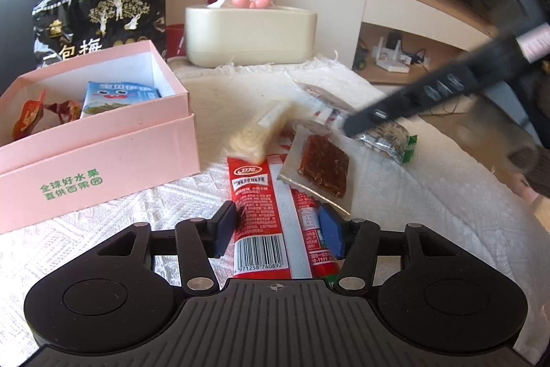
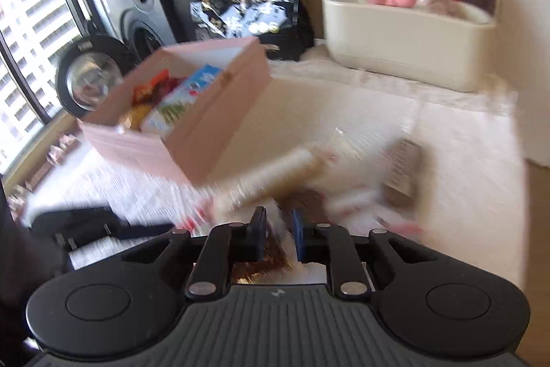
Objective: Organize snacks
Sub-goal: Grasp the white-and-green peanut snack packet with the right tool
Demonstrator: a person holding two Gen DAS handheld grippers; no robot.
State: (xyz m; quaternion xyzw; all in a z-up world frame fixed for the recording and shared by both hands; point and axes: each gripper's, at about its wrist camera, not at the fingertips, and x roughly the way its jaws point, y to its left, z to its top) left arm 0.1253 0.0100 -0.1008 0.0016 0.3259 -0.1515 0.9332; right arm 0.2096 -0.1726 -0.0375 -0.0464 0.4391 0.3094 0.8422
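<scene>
My left gripper (image 1: 278,215) sits low over the white cloth, open, with two red snack packets (image 1: 261,205) lying lengthwise between its blue pads. The right gripper (image 1: 347,128) reaches in from the right onto the snack pile. In the blurred right wrist view the right gripper (image 2: 279,219) has its jaws nearly together on the clear packet with a brown slab (image 2: 261,263). That clear packet (image 1: 323,167) lies beside the red ones. An open pink box (image 1: 103,157) at the left holds a blue packet (image 1: 120,95) and red-orange wrappers (image 1: 31,116).
A pale wafer packet (image 1: 257,136) and a silver-green packet (image 1: 388,140) lie in the pile. A black snack bag (image 1: 103,16) and a cream tissue box (image 1: 251,33) stand behind. A person's hand (image 1: 508,140) holds the right gripper. The white cloth (image 1: 429,212) ends at the right.
</scene>
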